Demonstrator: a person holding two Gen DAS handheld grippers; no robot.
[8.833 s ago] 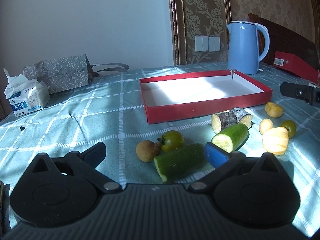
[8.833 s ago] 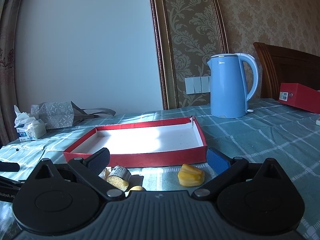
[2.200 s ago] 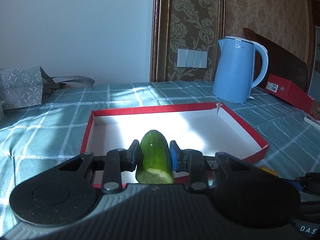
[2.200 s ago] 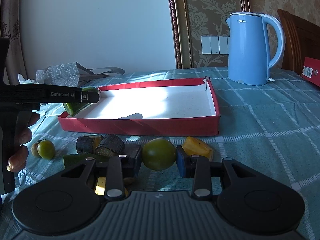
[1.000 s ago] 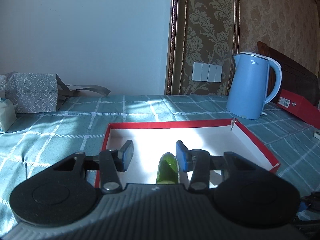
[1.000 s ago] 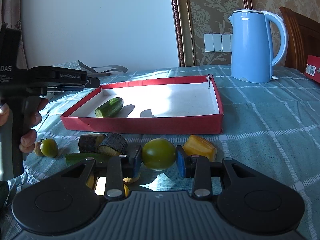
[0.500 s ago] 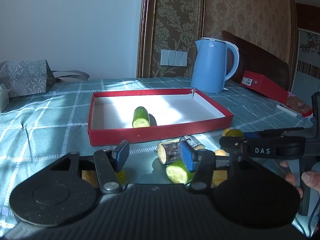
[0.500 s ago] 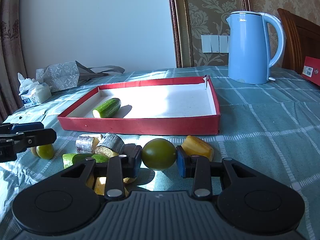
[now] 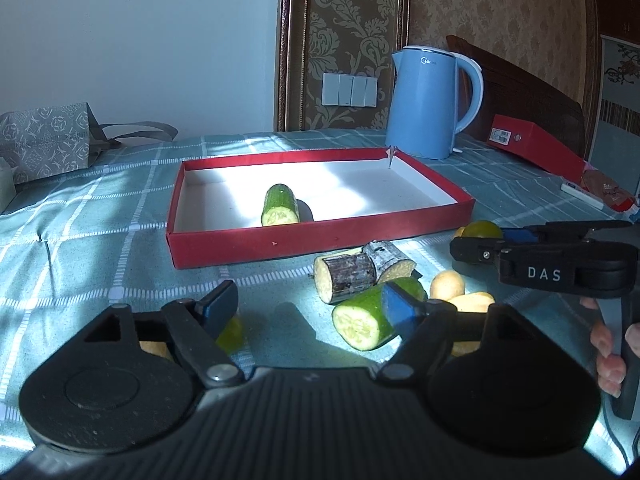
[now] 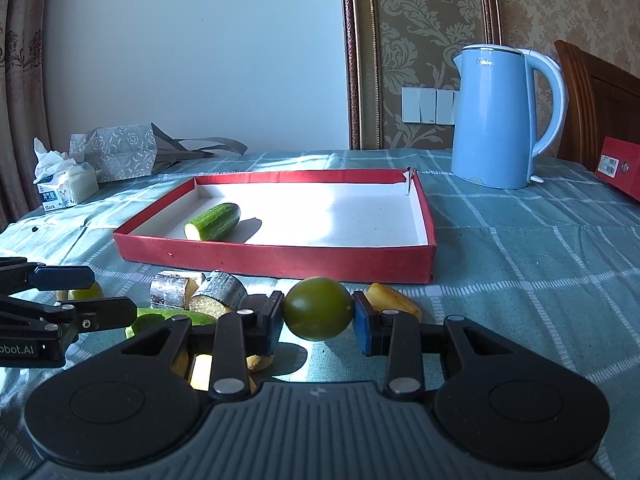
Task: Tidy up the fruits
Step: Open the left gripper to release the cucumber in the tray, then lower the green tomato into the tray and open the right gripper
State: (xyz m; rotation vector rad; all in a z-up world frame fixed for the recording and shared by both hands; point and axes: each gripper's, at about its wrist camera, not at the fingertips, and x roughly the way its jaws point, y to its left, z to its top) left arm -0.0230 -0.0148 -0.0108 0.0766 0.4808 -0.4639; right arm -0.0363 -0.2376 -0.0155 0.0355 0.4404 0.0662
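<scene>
Right now your left gripper is opening wide with nothing pinched between its pads; the cut cucumber half on the cloth sits just ahead and to the right of the gap, its pale cut face turned toward you, half hidden behind the right blue pad. Its long axis runs diagonally, up and to the right, away from the camera (so not square to the jaws, judging by the left wrist view). That is the relation your next grab turns on: you likely need to slide right and twist a bit so the pads straddle the green sides, not the ends.

Your left hand is clearly the nearer one to that piece. It is low over the tablecloth, tilted down, pointing toward the red tray.

Your right gripper is clamped on a round green fruit, pads pressing both sides, held low just short of the tray's near wall. The right hand shows at the frame edge, wrapped on the handle.

One cucumber piece already lies inside the tray, left part, on its side. Two grey-skinned cut chunks lie between the tray and the loose cucumber half, touching each other. Yellow bits sit just beside them, still outside.
</scene>
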